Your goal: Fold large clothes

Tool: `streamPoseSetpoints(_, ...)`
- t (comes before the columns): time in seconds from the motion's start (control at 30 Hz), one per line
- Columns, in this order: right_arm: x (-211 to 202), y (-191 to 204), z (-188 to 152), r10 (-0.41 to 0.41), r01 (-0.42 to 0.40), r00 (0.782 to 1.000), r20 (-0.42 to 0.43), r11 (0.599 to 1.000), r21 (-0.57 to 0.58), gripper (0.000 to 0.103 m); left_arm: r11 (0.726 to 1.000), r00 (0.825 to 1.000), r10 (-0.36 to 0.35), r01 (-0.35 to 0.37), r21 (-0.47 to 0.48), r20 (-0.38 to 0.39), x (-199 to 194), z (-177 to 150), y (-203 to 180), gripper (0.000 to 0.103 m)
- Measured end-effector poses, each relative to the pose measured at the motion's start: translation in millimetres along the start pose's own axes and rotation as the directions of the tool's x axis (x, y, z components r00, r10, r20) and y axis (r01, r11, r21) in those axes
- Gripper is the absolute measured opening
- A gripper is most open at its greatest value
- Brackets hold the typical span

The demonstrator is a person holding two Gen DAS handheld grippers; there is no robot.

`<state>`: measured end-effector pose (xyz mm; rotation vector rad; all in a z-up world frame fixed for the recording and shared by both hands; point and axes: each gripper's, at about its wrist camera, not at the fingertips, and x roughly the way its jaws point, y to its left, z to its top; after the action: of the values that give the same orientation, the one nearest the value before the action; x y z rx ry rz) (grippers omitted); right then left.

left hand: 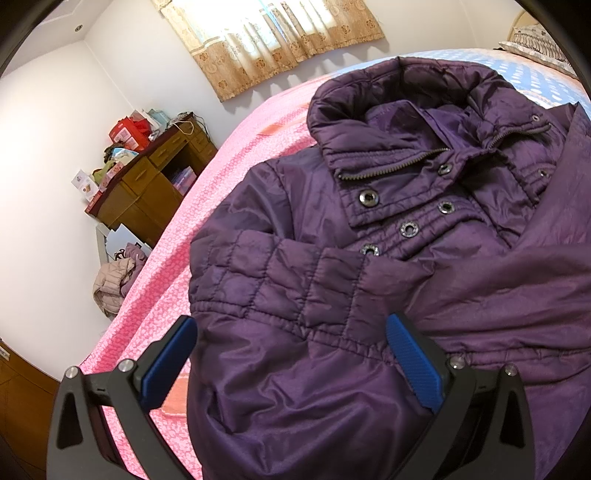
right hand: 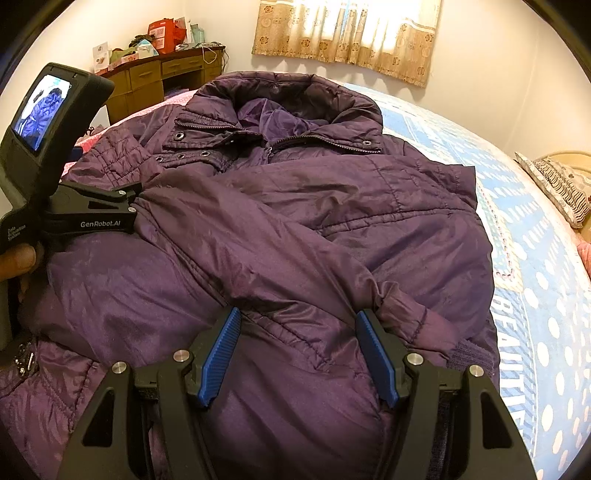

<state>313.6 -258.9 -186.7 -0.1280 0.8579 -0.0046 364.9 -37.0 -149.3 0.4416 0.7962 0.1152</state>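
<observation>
Purple padded jacket [right hand: 295, 221] lies front up on the bed [right hand: 535, 258], collar and hood toward 12 o'clock, both sleeves folded across the chest. Zip partly open at the neck; snap studs [left hand: 369, 198] run down the placket. Quilted squares show on the sleeve cuff nearest the left wrist camera.

Left tool [left hand: 291, 354]: fingers spread wide, blue pads either side of a fold of sleeve and hem; pads not pressing the cloth, so released. In the right wrist view its black body sits at 9 o'clock, a small screen on top, a hand [right hand: 18, 262] gripping the handle.

Right tool [right hand: 297, 350]: fingers apart over the lower jacket, the sleeve cuff [right hand: 410, 314] just beside the pad at 3 o'clock. No pinch visible; released.

Bed cover is pink [left hand: 229, 184] on the 9 o'clock side of the jacket, blue with white dots at 3 o'clock. Patterned pillow [right hand: 561, 188] at the bed's far 3 o'clock edge. Wooden desk [left hand: 155, 192] piled with boxes stands against the wall, beige curtain [right hand: 351, 33] at 12 o'clock.
</observation>
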Motion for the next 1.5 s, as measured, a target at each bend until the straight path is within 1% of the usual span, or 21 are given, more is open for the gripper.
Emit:
streamPoseSetpoints(0.2, 0.2, 0.1, -0.6, 0.003, -0.003, 1.0, 0.002, 1.0, 0.003, 0.065, 1.0, 1.0, -0.005, 0.005, -0.003, -0.013, -1.1, 3.5, -3.5, 0.103)
streamPoseSetpoints(0.33, -7.4, -7.6, 1.8, 0.054, -0.054, 0.999, 0.006, 0.998, 0.03, 0.066, 0.998, 0.998, -0.042, 0.039, -0.054, -0.053, -15.8, 12.6, 10.8, 0.103)
streamPoseSetpoints(0.4, -23.1, -17.6, 2.2, 0.099, -0.1, 0.995, 0.032, 0.993, 0.054, 0.066, 0.993, 0.996, -0.09, 0.089, -0.073, -0.018, -36.1, 17.7, 14.1, 0.103)
streamPoseSetpoints(0.47, -34.9, -26.0, 0.6, 0.103, -0.107, 0.993, 0.063, 0.991, 0.076, 0.066, 0.99, 0.991, -0.116, 0.121, -0.076, 0.06, -63.4, 22.3, 12.2, 0.103)
streamPoseSetpoints(0.5, -36.7, -28.4, -0.4, 0.1, -0.105, 0.993, 0.063, 0.991, 0.08, 0.066, 0.985, 0.984, -0.152, 0.158, -0.065, 0.097, -76.3, 24.0, 7.6, 0.103)
streamPoseSetpoints(0.57, -27.5, -27.6, -2.6, 0.106, -0.107, 0.994, 0.014, 0.993, 0.052, 0.066, 0.974, 0.969, -0.223, 0.227, -0.021, 0.105, -84.8, 25.3, -10.2, 0.103)
streamPoseSetpoints(0.6, -24.0, -26.5, -4.2, 0.105, -0.105, 0.994, 0.004, 0.993, 0.045, 0.066, 0.969, 0.965, -0.247, 0.247, 0.016, 0.086, -82.5, 24.2, -23.9, 0.103)
streamPoseSetpoints(0.63, -21.8, -25.2, -5.9, 0.103, -0.103, 0.995, 0.004, 0.994, 0.039, 0.066, 0.969, 0.966, -0.247, 0.244, 0.045, 0.072, -78.1, 22.2, -34.8, 0.103)
streamPoseSetpoints(0.7, -19.1, -20.9, -8.5, 0.09, -0.09, 0.996, -0.001, 0.996, 0.021, 0.067, 0.974, 0.978, -0.208, 0.205, 0.096, 0.022, -57.8, 13.1, -54.3, 0.103)
streamPoseSetpoints(0.73, -17.8, -19.0, -9.4, 0.083, -0.083, 0.997, 0.0, 0.996, 0.014, 0.067, 0.973, 0.976, -0.216, 0.214, 0.09, 0.009, -48.4, 8.2, -57.4, 0.103)
streamPoseSetpoints(0.8, -13.3, -16.7, -11.0, 0.075, -0.075, 0.997, 0.001, 0.997, 0.002, 0.068, 0.967, 0.967, -0.254, 0.253, 0.033, 0.029, -41.2, 4.0, -51.5, 0.103)
streamPoseSetpoints(0.87, -10.3, -16.8, -10.6, 0.075, -0.075, 0.997, 0.002, 0.997, 0.002, 0.069, 0.962, 0.961, -0.274, 0.274, 0.001, 0.022, -36.6, 3.3, -49.3, 0.103)
streamPoseSetpoints(1.03, -11.6, -12.3, -12.4, 0.063, -0.063, 0.998, 0.005, 0.998, -0.005, 0.069, 0.959, 0.959, -0.281, 0.282, -0.011, 0.017, -29.2, 4.7, -54.7, 0.103)
streamPoseSetpoints(1.13, -13.8, -12.5, -12.1, 0.073, -0.073, 0.997, 0.001, 0.997, -0.004, 0.07, 0.958, 0.958, -0.285, 0.285, -0.011, 0.02, -33.8, 3.1, -56.1, 0.103)
streamPoseSetpoints(1.23, -27.2, -26.7, -4.9, 0.174, -0.173, 0.984, -0.03, 0.985, 0.024, 0.07, 0.956, 0.956, -0.293, 0.293, 0.005, 0.013, -44.9, 4.4, -48.7, 0.103)
streamPoseSetpoints(1.27, -39.3, -36.2, 1.0, 0.216, -0.216, 0.976, -0.009, 0.976, 0.041, 0.07, 0.955, 0.955, -0.296, 0.296, 0.014, 0.01, -50.0, 6.0, -44.4, 0.103)
streamPoseSetpoints(1.3, -48.1, -40.9, 5.7, 0.228, -0.229, 0.973, 0.023, 0.973, 0.04, 0.071, 0.952, 0.951, -0.307, 0.307, 0.02, 0.024, -57.3, 9.5, -38.6, 0.103)
streamPoseSetpoints(1.33, -60.0, -48.0, 14.1, 0.219, -0.221, 0.973, 0.074, 0.975, 0.025, 0.071, 0.946, 0.944, -0.324, 0.324, 0.02, 0.055, -66.2, 14.6, -29.8, 0.103)
streamPoseSetpoints(1.4, -69.7, -57.9, 33.2, 0.2, -0.201, 0.971, 0.132, 0.98, -0.003, 0.074, 0.935, 0.93, -0.354, 0.355, 0.004, 0.101, -75.6, 31.1, -10.0, 0.103)
streamPoseSetpoints(1.43, -68.6, -64.4, 46.0, 0.201, -0.202, 0.968, 0.148, 0.979, -0.006, 0.074, 0.929, 0.924, -0.365, 0.369, -0.016, 0.116, -75.0, 43.6, 1.6, 0.103)
streamPoseSetpoints(1.5, -56.8, -75.3, 70.0, 0.196, -0.2, 0.969, 0.148, 0.98, 0.007, 0.074, 0.92, 0.917, -0.382, 0.389, -0.047, 0.111, -61.0, 64.0, 14.8, 0.103)
